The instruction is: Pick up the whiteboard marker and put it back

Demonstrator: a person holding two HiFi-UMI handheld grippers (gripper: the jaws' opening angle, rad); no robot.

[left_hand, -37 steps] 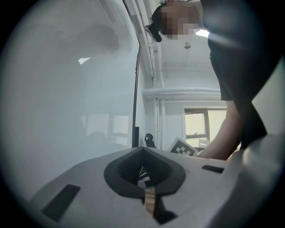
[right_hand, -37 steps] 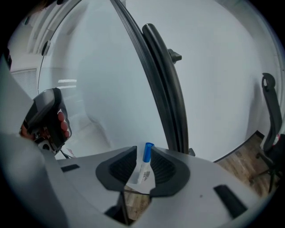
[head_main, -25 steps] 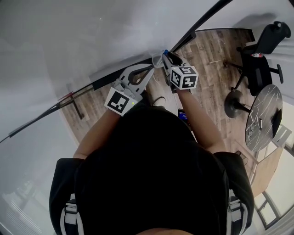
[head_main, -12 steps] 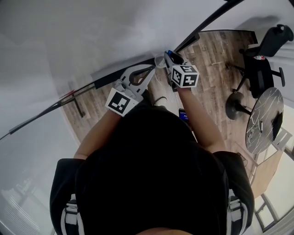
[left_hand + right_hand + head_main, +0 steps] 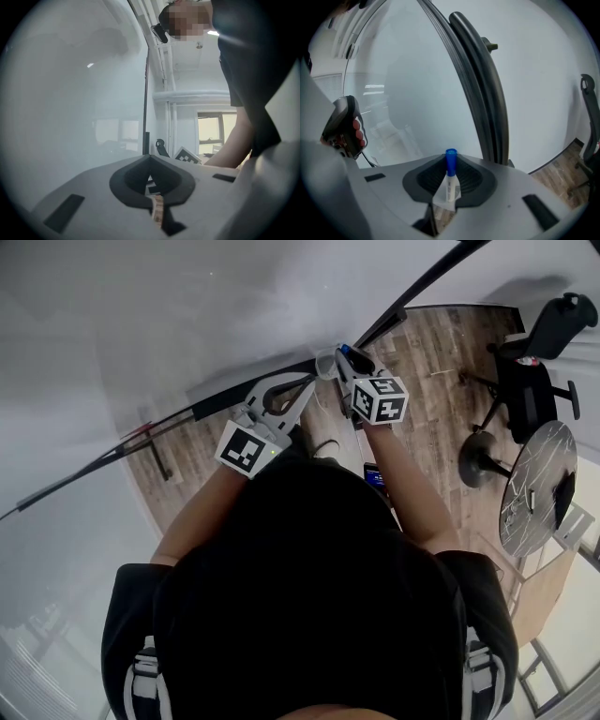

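Note:
The whiteboard marker [image 5: 450, 177], white with a blue cap, stands upright between the jaws of my right gripper [image 5: 449, 190]. The jaws are closing, and their edges meet the marker's body on both sides. In the head view the blue cap [image 5: 345, 350] shows at the right gripper [image 5: 342, 358], held up against the whiteboard's [image 5: 187, 315] dark lower frame. My left gripper [image 5: 310, 382] sits just left of it, jaws together with nothing between them; the left gripper view shows only a thin slit at the left gripper [image 5: 157, 208].
The whiteboard's dark frame bar [image 5: 483, 84] runs up just behind the marker. A black office chair [image 5: 530, 362] and a round glass table [image 5: 539, 484] stand on the wooden floor [image 5: 431, 381] to the right. The person's body fills the lower head view.
The right gripper has edged slightly to the right with the blue cap still at its tips. The left gripper has stayed put.

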